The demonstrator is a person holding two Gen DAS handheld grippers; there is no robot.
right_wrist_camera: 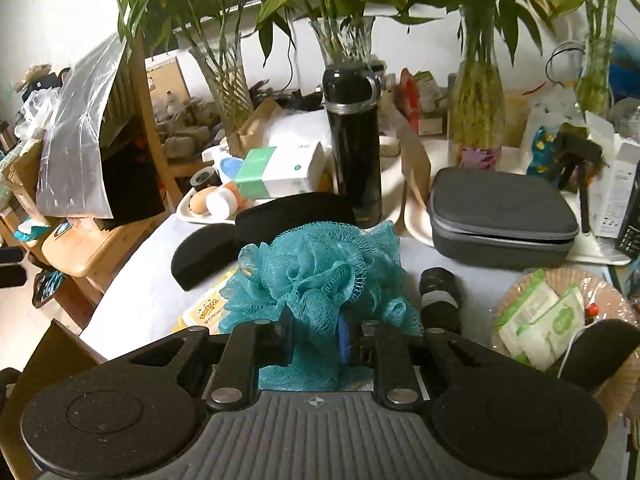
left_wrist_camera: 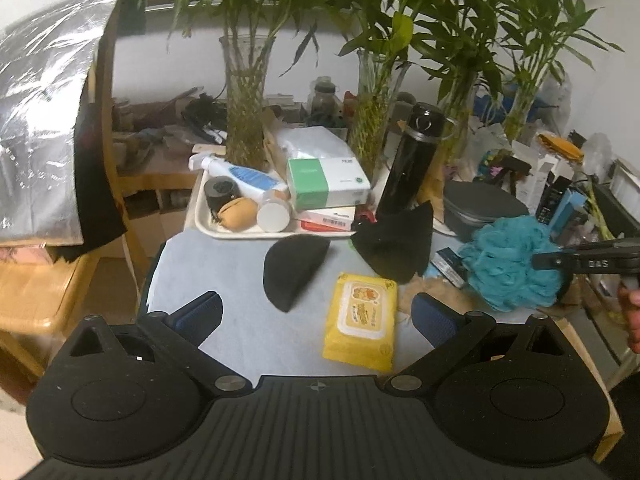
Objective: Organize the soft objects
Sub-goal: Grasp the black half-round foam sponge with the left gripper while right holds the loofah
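Note:
My right gripper point(right_wrist_camera: 314, 338) is shut on a teal mesh bath pouf point(right_wrist_camera: 320, 272) and holds it above the table; the pouf point(left_wrist_camera: 510, 260) and that gripper point(left_wrist_camera: 560, 264) also show at the right of the left wrist view. My left gripper point(left_wrist_camera: 316, 316) is open and empty above the table's near edge. Between and beyond its fingers lie a yellow wet-wipes pack point(left_wrist_camera: 362, 322), a black half-round foam pad point(left_wrist_camera: 292, 270) and a black cloth point(left_wrist_camera: 396, 242). In the right wrist view the wipes point(right_wrist_camera: 208, 304) sit under the pouf and the pad point(right_wrist_camera: 204, 252) lies to the left.
A cream tray point(left_wrist_camera: 240, 232) holds bottles, boxes and a tape roll. A black flask point(left_wrist_camera: 408, 164), glass vases with bamboo point(left_wrist_camera: 246, 104), a grey zip case point(right_wrist_camera: 504, 216) and a wicker plate of packets point(right_wrist_camera: 560, 312) crowd the back and right. A wooden chair point(left_wrist_camera: 48, 292) stands left.

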